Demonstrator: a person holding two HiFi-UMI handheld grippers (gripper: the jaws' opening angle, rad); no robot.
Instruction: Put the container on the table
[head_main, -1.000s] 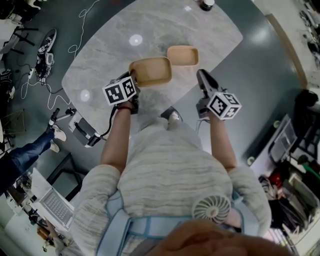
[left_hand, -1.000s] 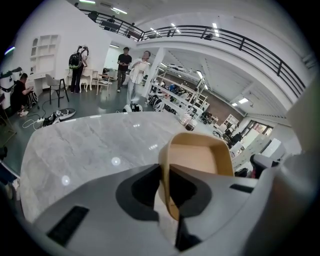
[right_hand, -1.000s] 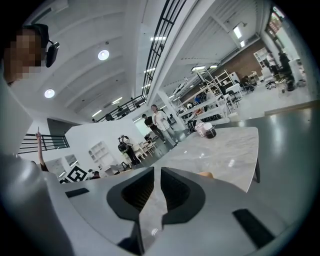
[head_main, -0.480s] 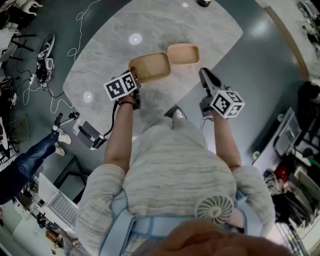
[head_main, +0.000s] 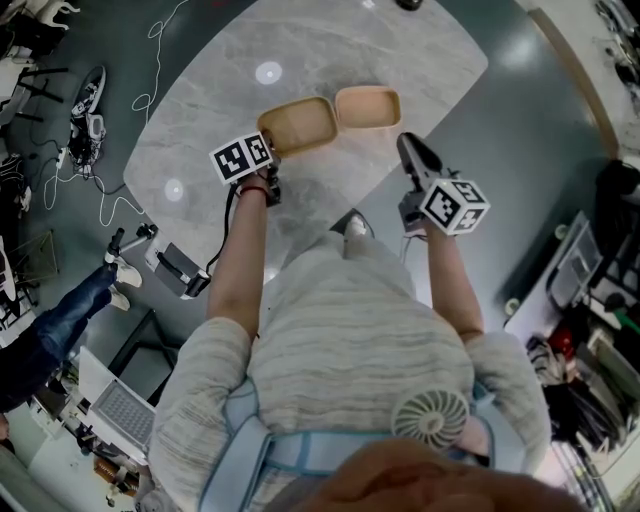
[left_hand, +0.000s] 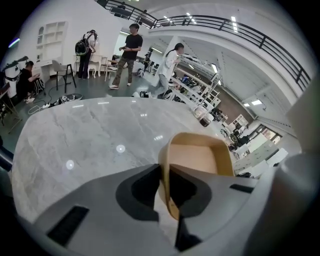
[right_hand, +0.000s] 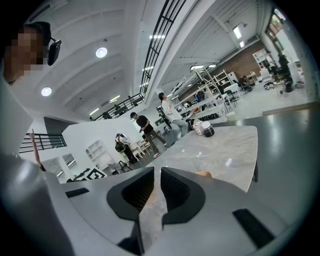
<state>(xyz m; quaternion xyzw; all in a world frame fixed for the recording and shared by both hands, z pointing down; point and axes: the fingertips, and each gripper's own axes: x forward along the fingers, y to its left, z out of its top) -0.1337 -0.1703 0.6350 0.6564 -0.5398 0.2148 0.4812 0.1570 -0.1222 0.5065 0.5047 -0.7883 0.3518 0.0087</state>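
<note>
**Left gripper clamped on container wall, over table**

The left gripper (head_main: 270, 155) has its jaws closed on the near wall of the tan container (head_main: 298, 125). In the left gripper view the thin rim (left_hand: 165, 165) runs straight down between the two jaws, one jaw inside the wall and one outside. The rest of the container (left_hand: 200, 155) sticks out beyond the jaw tips, open side up. It sits over the near part of the marble table (head_main: 230, 90); I cannot tell whether its base touches the top. A second tan container (head_main: 367, 106) lies just beside it on the right, edges near or touching.

The right gripper (head_main: 408, 152) is held off the table's near edge, over the floor. Its jaws (right_hand: 157, 187) are drawn to a narrow slit with nothing between them. It is well apart from the held container.
</note>
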